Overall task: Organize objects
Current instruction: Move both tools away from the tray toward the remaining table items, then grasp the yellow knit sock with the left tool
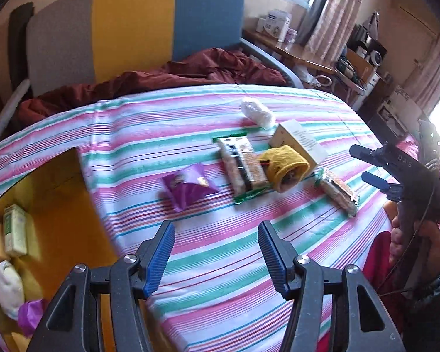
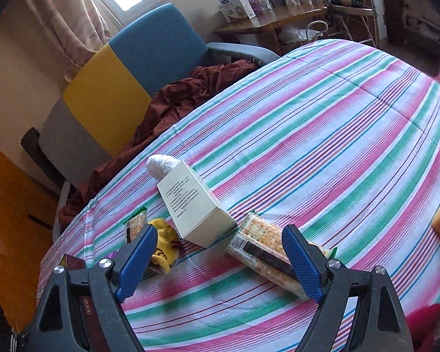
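Hovering over the striped cotton bedspread [image 1: 190, 135], the left gripper [image 1: 215, 259] is holding its ribbed blue fingers apart, gripping nothing. The right gripper [image 2: 220, 264] is likewise spread wide. A smooth cream box [image 2: 193, 205] is lying centrally; beside it are sitting a crinkly biscuit pack [image 2: 267, 249], a yellow fabric pouch [image 1: 286, 167] and a purple foil sachet [image 1: 189, 184].
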`<state>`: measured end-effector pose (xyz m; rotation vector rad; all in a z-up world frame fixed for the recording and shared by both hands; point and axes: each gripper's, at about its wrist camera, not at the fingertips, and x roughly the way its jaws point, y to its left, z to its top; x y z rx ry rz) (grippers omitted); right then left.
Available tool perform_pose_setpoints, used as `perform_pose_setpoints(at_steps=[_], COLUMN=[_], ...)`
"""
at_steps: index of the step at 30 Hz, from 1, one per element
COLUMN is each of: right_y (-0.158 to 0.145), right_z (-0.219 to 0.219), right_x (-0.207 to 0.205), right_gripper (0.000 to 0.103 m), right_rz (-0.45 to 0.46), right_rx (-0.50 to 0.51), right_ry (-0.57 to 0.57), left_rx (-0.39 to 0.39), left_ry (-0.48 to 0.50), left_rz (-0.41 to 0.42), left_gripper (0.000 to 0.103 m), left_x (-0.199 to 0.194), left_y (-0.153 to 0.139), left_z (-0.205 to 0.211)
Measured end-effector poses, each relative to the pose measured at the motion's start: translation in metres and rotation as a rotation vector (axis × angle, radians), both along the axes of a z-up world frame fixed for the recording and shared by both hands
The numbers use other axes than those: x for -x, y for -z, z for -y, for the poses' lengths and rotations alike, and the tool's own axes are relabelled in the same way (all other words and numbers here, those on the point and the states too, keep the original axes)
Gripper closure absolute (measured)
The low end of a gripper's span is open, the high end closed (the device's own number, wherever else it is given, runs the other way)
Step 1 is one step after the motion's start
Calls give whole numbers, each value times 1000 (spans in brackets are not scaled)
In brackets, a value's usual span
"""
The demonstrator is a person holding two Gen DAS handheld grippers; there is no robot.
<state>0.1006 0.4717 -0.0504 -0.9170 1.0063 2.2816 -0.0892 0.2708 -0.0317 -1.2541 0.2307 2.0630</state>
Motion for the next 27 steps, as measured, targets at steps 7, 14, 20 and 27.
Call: perform_pose_setpoints(at_steps=[7,14,20,27], right_y=[-3,2,4,7], right_z=[-3,-21,-22,-24], right_x=[-6,-24,-25,-23], right_gripper=[16,15,14,14], right_rz=[-29,-88,-101,-97], right_rx=[13,106,137,146], right_ry=[23,119,118,122], left_rx=[-25,43,154,214], left_ry=[32,187,285,285], left_rz=[84,-106,-184,-172], left_gripper=[43,43,43,66], left_x=[6,-8,-5,11], left_y=[11,9,34,68], left_z=[-53,-121,-165,-174])
